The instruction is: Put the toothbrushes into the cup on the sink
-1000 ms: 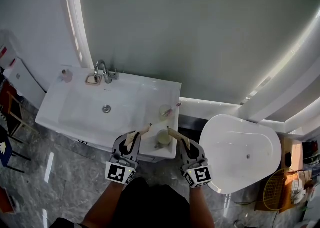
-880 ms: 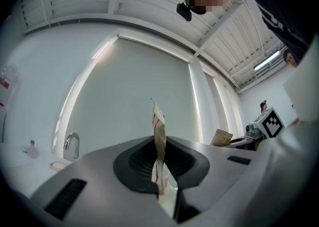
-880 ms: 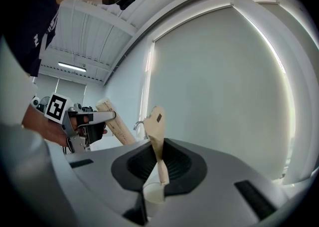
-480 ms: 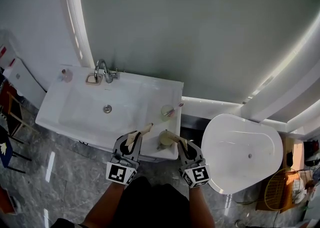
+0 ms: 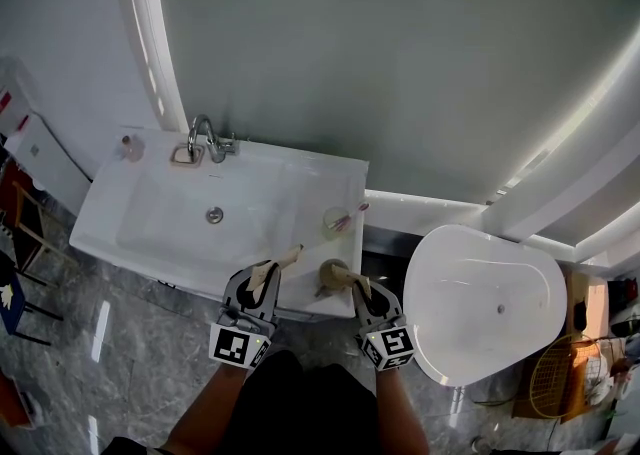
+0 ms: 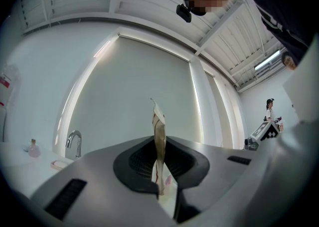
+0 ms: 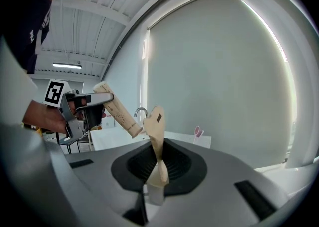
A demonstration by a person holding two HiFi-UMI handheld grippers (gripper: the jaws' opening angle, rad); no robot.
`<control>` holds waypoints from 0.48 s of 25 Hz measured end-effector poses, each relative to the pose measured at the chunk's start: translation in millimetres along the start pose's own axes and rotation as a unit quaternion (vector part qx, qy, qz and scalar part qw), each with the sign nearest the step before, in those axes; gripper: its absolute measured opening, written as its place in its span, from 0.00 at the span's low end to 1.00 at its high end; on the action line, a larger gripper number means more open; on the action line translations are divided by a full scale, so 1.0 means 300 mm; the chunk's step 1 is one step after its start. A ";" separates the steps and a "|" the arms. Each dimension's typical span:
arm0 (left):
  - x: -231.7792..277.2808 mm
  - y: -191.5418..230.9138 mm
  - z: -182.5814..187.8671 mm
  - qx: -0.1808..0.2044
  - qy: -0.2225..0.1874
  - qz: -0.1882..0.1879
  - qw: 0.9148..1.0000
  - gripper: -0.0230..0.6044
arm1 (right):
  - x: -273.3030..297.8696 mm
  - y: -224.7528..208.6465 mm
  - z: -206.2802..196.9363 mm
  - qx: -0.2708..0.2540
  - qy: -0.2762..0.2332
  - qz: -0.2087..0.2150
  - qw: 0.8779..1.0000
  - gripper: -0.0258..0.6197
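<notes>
The right claw point(image 5: 361, 288) is clenched on a beige paper-wrapped toothbrush point(image 7: 156, 127), which is pinched low between its jaws and stands up and forward out of them. Just ahead of this claw, at the front right corner of the white ceramic sink point(image 5: 160, 228), stands the small beige round cup point(image 5: 331, 271). The wrapped end appears to reach the cup's mouth, though whether it is already inside cannot be told. The left claw point(image 5: 266, 281) is likewise clenched on a second beige wrapped toothbrush point(image 6: 159, 138), held up beside the right claw and to its left, apart from the cup. Farther beyond the right claw, a second pale cup holding a pink toothbrush point(image 5: 338, 220) is seen near the sink's right edge. The step in hand is judged to be the lowering of the right toothbrush into the beige cup. It would be done well if the brush's end were centred over the mouth, tilted steeper and sunk well past the rim before the jaws are parted. Sideways pressure should be avoided, since the cup looks light and sits close to the sink's edge. The left toothbrush is best kept clear until the first is released.
</notes>
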State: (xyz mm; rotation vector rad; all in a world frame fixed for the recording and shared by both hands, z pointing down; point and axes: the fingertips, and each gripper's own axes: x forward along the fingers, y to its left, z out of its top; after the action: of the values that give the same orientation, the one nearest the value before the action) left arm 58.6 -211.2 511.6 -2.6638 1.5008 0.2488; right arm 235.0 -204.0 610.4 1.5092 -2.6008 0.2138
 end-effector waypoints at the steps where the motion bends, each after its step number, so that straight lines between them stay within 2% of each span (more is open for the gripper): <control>1: -0.003 0.000 -0.001 0.000 0.001 0.000 1.000 0.11 | 0.003 -0.002 -0.011 0.005 0.003 0.000 1.000 0.12; 12: -0.016 0.006 -0.014 -0.003 0.004 -0.001 1.000 0.11 | 0.031 -0.017 -0.075 0.027 0.021 -0.003 0.999 0.11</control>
State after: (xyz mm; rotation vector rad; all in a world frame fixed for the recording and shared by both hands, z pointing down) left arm 55.0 -208.6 516.5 -2.6748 1.5022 0.2424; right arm 235.8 -210.1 634.4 1.5120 -2.5772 0.3145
